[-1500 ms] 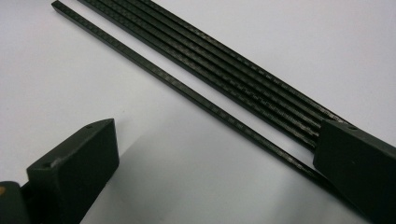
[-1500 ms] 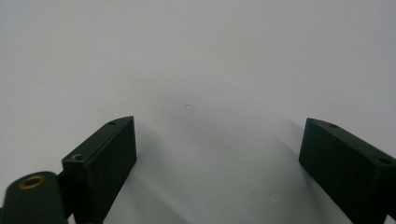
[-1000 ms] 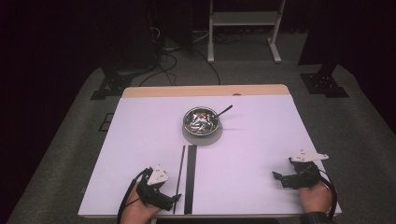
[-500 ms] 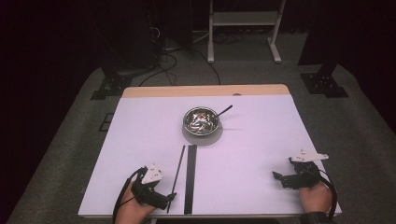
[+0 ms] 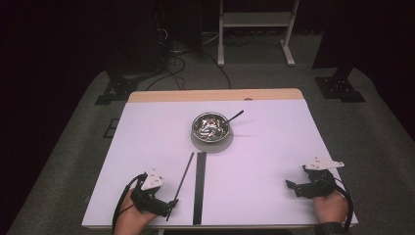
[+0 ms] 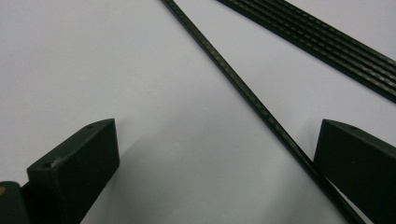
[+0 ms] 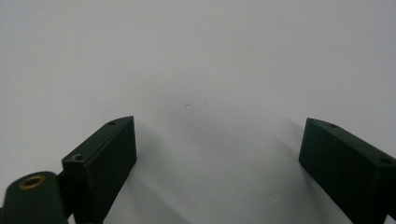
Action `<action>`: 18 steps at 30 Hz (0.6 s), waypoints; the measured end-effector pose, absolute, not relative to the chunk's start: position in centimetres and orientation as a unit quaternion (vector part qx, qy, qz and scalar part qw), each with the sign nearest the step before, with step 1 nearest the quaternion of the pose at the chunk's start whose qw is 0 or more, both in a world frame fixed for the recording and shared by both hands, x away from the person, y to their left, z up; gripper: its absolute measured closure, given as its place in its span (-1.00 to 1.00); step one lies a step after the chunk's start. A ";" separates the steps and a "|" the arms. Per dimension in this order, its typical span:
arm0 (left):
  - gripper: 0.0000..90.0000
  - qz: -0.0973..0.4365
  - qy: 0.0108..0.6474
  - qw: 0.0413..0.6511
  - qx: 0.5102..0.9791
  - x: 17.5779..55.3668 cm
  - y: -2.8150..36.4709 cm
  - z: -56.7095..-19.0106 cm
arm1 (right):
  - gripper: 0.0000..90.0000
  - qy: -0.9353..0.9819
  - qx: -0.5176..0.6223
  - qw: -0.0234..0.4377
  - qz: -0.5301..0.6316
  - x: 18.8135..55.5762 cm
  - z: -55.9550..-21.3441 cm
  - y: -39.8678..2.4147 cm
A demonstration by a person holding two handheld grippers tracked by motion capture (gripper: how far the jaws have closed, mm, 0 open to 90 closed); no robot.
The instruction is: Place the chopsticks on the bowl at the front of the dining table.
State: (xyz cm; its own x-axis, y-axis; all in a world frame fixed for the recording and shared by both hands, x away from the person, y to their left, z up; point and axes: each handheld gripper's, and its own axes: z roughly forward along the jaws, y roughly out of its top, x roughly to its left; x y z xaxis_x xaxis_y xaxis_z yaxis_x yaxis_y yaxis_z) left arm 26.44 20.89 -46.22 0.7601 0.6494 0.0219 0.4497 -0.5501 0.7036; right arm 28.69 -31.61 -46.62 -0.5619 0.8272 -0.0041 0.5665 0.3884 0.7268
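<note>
From above, your left gripper (image 5: 169,205) has slid right to the thin black rod's (image 5: 182,179) near end on the table (image 5: 274,156). Its own view shows fingers (image 6: 74,163) spread, the rod (image 6: 243,86) against the right one: ready to close. Your right gripper (image 7: 215,154) stays released.

Left tongs (image 5: 169,205) low at near edge — jaws wide, right tongs (image 5: 291,187) likewise, hands behind

High view: above the near edge — faces forward, down, far.
Left gripper view: close over table (image 6: 140,70); shares thin rod (image 6: 243,88) with high view.
Right gripper view: close — bare tabletop.
</note>
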 end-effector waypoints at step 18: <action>-1.00 0.148 0.330 0.349 0.865 27.3 22.8 -46.2 | -0.79 0.812 0.429 0.187 0.349 28.7 -46.6 -31.6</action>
